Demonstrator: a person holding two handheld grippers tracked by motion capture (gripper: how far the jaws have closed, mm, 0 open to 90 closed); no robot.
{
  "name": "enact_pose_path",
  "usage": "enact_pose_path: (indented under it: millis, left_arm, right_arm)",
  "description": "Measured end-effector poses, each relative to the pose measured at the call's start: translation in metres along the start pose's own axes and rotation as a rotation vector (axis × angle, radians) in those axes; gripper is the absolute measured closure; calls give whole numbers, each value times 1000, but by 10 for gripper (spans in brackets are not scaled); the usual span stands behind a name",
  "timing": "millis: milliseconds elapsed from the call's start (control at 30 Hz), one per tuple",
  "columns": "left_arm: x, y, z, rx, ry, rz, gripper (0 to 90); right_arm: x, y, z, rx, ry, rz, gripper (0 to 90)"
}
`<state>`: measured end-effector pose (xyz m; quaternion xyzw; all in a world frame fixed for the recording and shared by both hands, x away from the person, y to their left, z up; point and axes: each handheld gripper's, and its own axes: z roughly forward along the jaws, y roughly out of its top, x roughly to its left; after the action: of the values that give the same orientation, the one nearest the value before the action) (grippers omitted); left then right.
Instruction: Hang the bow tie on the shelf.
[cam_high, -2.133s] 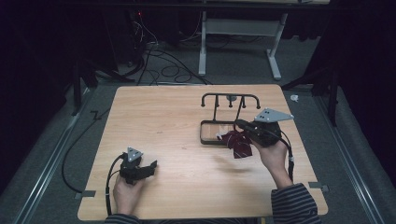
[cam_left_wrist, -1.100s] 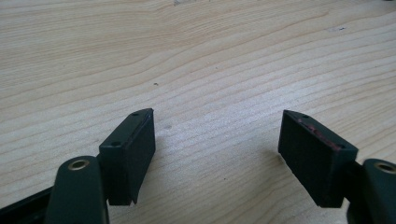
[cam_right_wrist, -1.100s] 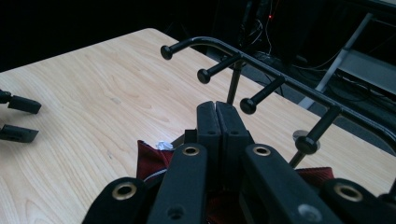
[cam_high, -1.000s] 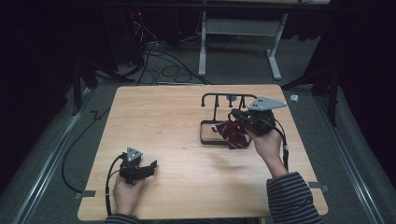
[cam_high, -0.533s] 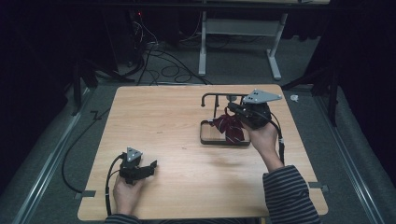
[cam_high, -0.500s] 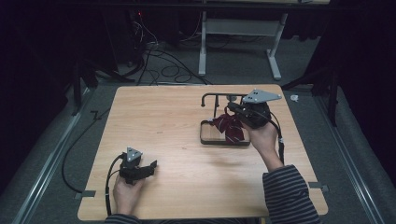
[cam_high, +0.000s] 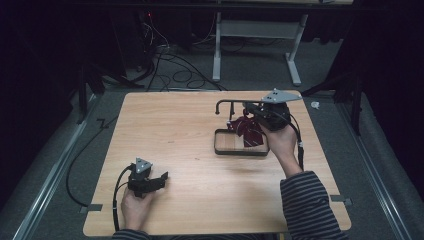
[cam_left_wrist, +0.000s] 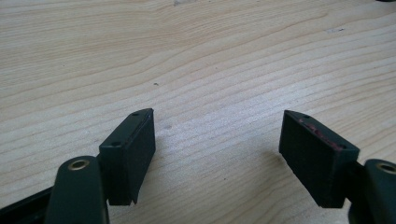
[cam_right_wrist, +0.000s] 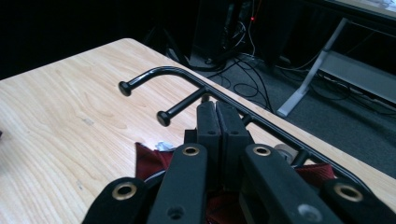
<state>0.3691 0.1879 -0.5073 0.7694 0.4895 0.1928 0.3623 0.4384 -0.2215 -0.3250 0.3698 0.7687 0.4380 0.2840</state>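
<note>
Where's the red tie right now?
In the high view the tie hangs from the shut right claw at the table's right, over the black tray, just below the rack's hook bar.

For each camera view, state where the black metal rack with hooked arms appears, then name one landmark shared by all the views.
High view: the black rack stands right of centre, at the right gripper.
Left gripper view: the rack is not in it.
Right gripper view: its hooked arms rise mid-frame above the shut jaws gripping dark red cloth.
Shared landmark: the wooden table.

Dark red striped cloth (cam_high: 248, 131), black metal rack (cam_high: 235, 120), pale wood-grain table (cam_high: 180, 130), grey striped sleeve (cam_high: 310, 205)
</note>
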Motion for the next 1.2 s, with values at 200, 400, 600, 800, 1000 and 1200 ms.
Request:
enact_pose_path:
  millis: [200,400,600,800,1000,1200]
  left_arm:
    - [0,0,0,0,0,0,276]
    - [0,0,0,0,1,0,276]
    - [0,0,0,0,0,0,276]
    - [0,0,0,0,0,-1,276]
    - [0,0,0,-1,0,-1,276]
    - [0,0,0,0,0,-3,276]
  right_arm:
    - [-4,-1,1,8,-14,17,900]
    - [-9,-3,1,12,-30,31,900]
    - [-6,-2,6,13,-32,29,900]
    - [-7,2,11,6,-42,34,900]
    - [-12,1,13,18,-66,57,900]
    - [-17,-1,11,22,-75,72,900]
